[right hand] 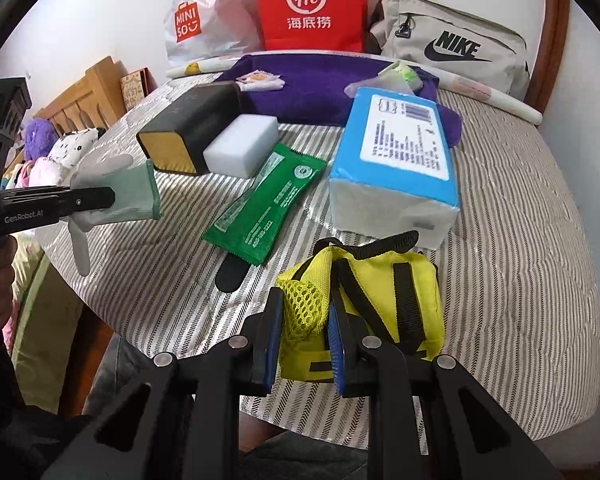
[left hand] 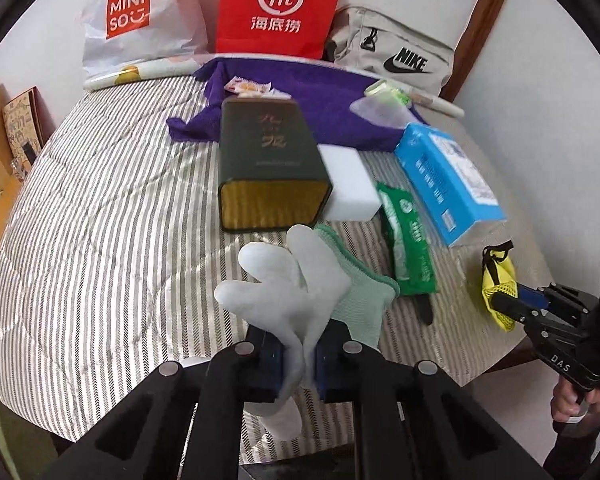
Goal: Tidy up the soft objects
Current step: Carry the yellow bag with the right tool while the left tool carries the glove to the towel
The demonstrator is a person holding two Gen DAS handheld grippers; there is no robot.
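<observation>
Two soft things are in my claws above the striped quilted tabletop [right hand: 520, 240]. Behind them, from biggest down: a purple cloth [left hand: 332, 96] at twelve o'clock, a blue tissue pack [right hand: 396, 160] at one, a dark green tin box with a gold end [left hand: 268, 168] lying on its side, a white foam block [left hand: 350, 182] touching the tin, and a green wet-wipe sachet [right hand: 268, 204] running from one o'clock down to seven.

My left gripper [left hand: 298, 364] is pinched nearly closed on the cuff end of a grey-palmed, mint-backed work glove [left hand: 296, 280]. The glove's long axis rises from the pads toward twelve o'clock, its fingers fanned at ten to twelve and pointing at the tin; in the right view it hangs clear of the quilt.

My right gripper [right hand: 302, 344] is part-closed on the mesh pocket of a small yellow pouch with black straps [right hand: 380, 300], whose body sits at one o'clock off the pads, the black loop handle uppermost.

To do this well, I judge I should keep both pinches firm, carry the glove level so its limp fingers don't drag across the tin, and set each piece down flat beside its like
</observation>
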